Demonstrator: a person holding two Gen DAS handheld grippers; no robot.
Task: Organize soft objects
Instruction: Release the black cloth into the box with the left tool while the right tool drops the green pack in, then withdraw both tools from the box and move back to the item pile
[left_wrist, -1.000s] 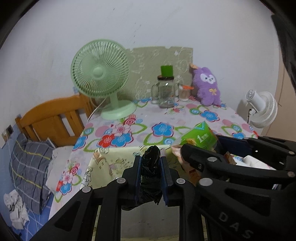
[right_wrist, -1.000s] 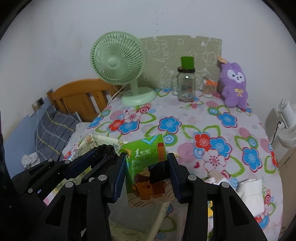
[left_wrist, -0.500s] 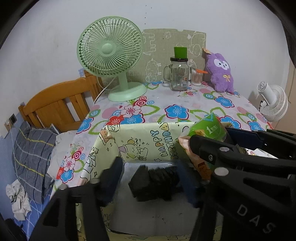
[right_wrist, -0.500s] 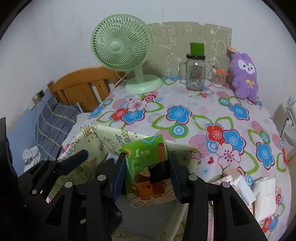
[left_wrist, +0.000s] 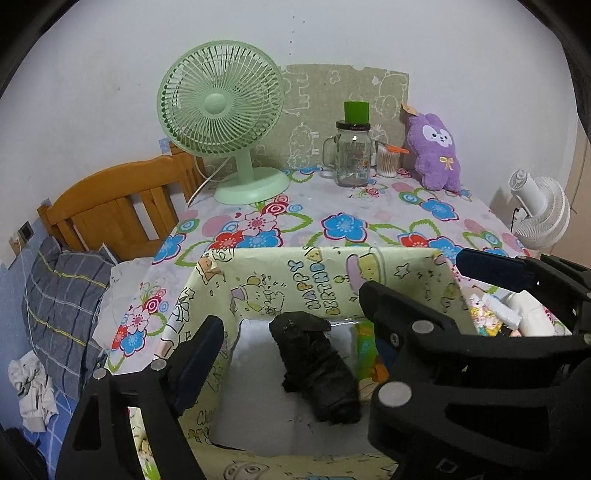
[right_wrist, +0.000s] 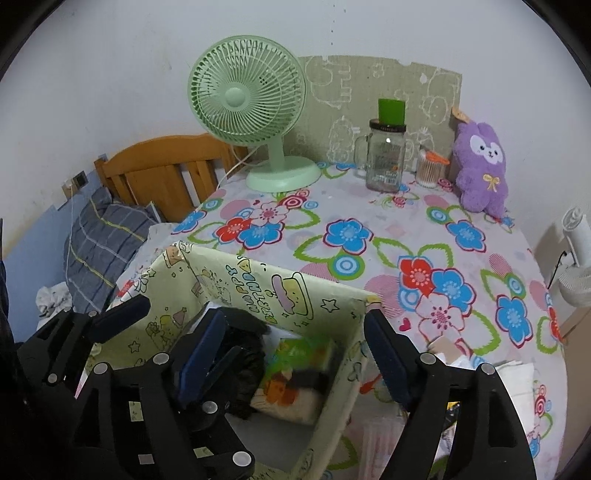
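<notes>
Both our grippers hover wide over the box.
Left gripper (left_wrist: 295, 343) and right gripper (right_wrist: 295, 350) hold nothing; black bundle (left_wrist: 317, 373) and green packet (right_wrist: 295, 373) lie in the box (left_wrist: 332, 269), lower frame.

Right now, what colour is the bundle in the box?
Black bundle, clearest in the left wrist view.

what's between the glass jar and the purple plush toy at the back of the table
A small clear container of cotton swabs with an orange lid stands between the glass jar and the purple plush toy. Both views show it.
</notes>
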